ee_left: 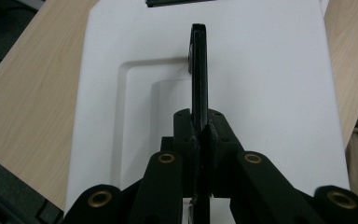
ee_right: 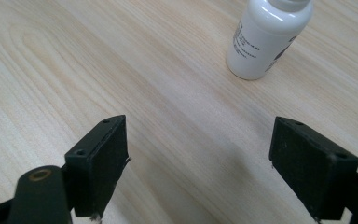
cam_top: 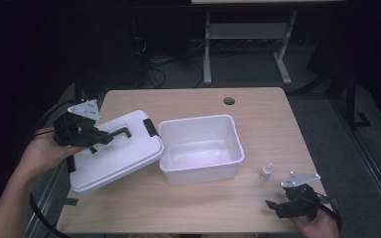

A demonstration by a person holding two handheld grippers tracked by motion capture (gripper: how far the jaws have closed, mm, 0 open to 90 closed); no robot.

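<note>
Left gripper view: left gripper (ee_left: 200, 135) clamps lid handle (ee_left: 199, 70), grip point hidden.

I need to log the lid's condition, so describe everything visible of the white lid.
The white lid looks like smooth plastic, rectangular, with a recessed centre and a black handle raised upright. A black latch sits on its far edge. It lies on the table left of the white bin, touching it. The left hand-held gripper is shut on the handle.
</note>
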